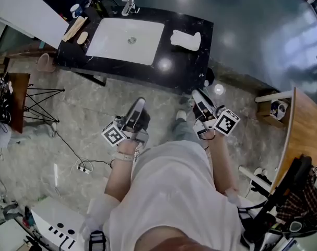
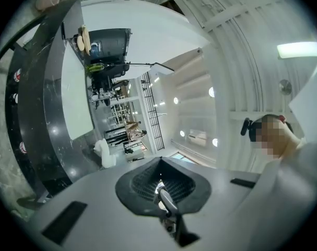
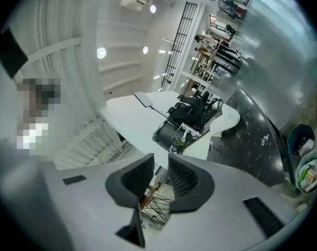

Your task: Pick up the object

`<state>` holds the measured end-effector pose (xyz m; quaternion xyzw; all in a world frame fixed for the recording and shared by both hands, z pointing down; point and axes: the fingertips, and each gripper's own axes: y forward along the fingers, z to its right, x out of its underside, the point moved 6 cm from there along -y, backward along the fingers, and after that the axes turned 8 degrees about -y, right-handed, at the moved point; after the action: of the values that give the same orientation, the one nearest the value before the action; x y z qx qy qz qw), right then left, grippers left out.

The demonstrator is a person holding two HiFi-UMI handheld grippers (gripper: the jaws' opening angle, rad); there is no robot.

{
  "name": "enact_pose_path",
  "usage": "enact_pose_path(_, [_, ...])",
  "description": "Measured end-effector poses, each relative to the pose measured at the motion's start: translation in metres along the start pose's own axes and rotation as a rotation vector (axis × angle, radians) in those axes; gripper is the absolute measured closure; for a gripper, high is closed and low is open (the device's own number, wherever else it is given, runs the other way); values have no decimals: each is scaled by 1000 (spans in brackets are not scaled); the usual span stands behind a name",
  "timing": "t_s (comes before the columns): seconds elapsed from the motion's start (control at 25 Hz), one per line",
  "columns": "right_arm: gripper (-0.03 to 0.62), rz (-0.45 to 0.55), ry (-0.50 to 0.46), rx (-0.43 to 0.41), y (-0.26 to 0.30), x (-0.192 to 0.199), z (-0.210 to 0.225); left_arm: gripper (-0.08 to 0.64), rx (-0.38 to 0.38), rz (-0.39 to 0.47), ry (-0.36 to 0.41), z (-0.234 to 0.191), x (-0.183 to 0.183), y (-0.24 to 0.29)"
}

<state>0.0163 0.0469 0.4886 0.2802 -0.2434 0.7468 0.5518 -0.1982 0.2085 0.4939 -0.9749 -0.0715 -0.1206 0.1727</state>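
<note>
Ref = sink [image 1: 129,40], set in table [image 1: 192,69]. Faucet [image 1: 129,3] behind sink. Cloth [image 1: 185,40] on table, R of sink. Tray [image 1: 73,29] + oval bar [image 1: 82,37] on table, L of sink. L tool [image 1: 139,104] & R tool [image 1: 198,95] before sink, over floor [image 1: 69,103]. Power strip [image 1: 84,167] on floor, well before sink.

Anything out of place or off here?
Nothing spilled or damaged. Only loose bits: a rumpled white cloth on the counter right of the sink, and a power strip on the floor.
</note>
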Motion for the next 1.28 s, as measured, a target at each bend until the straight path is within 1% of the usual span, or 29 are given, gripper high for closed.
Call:
enact_pose_path(0.2, [514,-39,18,-26,28,-40,43,554,-46,56,-22,-24,-8,48])
enact_pose_path(0.28, [514,-54,22,-39,37,-55,56,554,-52,77,-34,-32,-9,66])
enact_pose_path(0.32, [514,-60,25,-45,40,-63,63,552,-54,85,-31,-34,-10,76])
enact_pose_path(0.44, [514,-75,35,-63,50,-84,84,554,-62,97,7,-41,-14,105])
enact_pose_path(0.52, [514,-83,39,-76,57,-99,97,554,-66,115,3,-46,-15,121])
enact_pose_path(0.6, [514,-91,45,-86,61,-109,108,554,-72,114,23,-48,-14,134])
enact_pose_path(0.76, [514,-104,45,-105,70,-122,122,552,-87,112,36,-49,-15,150])
enact_pose_path(0.84, [514,-97,55,-109,78,-128,127,552,-96,114,61,-46,-19,155])
enact_pose_path(0.96, [514,-96,67,-117,89,-131,131,552,-96,123,62,-48,-26,157])
enact_pose_path(1.16, [514,-89,70,-114,106,-126,131,552,-115,96,144,-50,-53,159])
enact_pose_path(1.2, [514,-85,66,-113,108,-126,130,552,-108,95,148,-51,-58,160])
enact_pose_path(1.28, [514,-76,65,-103,112,-126,130,552,-85,107,125,-54,-67,161])
